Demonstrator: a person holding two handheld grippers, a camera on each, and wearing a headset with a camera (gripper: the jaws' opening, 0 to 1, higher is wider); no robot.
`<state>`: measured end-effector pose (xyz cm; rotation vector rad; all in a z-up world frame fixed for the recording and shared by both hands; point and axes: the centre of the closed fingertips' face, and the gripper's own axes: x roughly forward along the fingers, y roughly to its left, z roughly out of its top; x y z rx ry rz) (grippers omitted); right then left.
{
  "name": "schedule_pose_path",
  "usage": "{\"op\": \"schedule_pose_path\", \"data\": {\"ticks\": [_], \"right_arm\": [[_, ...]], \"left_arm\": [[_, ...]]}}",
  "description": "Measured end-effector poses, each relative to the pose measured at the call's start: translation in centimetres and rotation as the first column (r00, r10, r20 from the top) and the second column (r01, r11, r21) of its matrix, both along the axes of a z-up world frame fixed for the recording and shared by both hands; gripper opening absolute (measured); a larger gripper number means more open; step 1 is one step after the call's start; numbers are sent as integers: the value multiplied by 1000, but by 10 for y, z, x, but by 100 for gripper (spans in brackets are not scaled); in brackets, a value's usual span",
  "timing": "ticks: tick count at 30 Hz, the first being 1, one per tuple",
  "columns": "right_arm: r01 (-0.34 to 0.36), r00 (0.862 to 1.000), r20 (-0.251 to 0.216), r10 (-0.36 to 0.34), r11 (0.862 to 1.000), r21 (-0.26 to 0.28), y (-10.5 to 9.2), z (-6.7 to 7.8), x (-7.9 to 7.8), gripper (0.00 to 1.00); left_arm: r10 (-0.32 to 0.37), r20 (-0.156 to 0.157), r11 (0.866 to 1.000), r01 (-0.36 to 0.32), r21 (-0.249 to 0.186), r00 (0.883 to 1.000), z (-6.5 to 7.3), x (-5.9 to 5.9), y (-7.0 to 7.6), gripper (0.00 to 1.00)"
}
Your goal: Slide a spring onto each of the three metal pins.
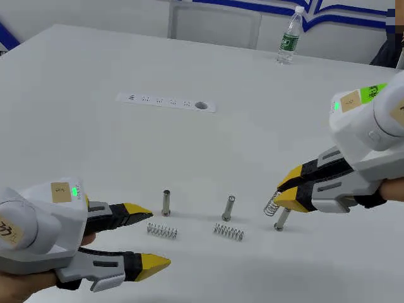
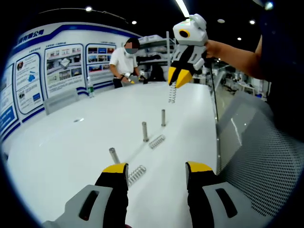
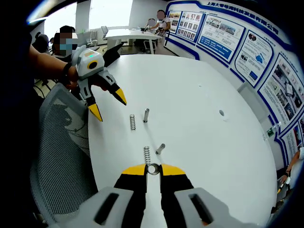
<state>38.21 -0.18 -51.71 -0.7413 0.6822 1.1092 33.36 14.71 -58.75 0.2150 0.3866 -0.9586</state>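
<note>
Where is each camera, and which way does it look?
Head view: on the person's head, looking down at the table; left gripper and right gripper poke in.
Left gripper view: on the left gripper, looking along its open jaws past the pins.
Right gripper view: on the right gripper, facing back; its jaws grip a spring.
Shared: each gripper view sees the other gripper.

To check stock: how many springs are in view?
3: first spring lies by the left pin, second spring by the middle pin, third spring in the right tool.
</note>
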Motion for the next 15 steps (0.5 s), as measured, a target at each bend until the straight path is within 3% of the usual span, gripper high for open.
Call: {"op": "schedule_pose_path", "data": {"ticks": [8, 15], "right_arm": [[55, 998, 22, -55, 998, -24, -19, 0, 20, 11], [101, 995, 24, -100, 993, -62, -32, -12, 36, 11]], "left_arm": [[49, -3, 999, -49, -6, 999, 2, 0, 11, 55], [69, -9, 998, -69, -6, 998, 1, 0, 16, 57]]}}
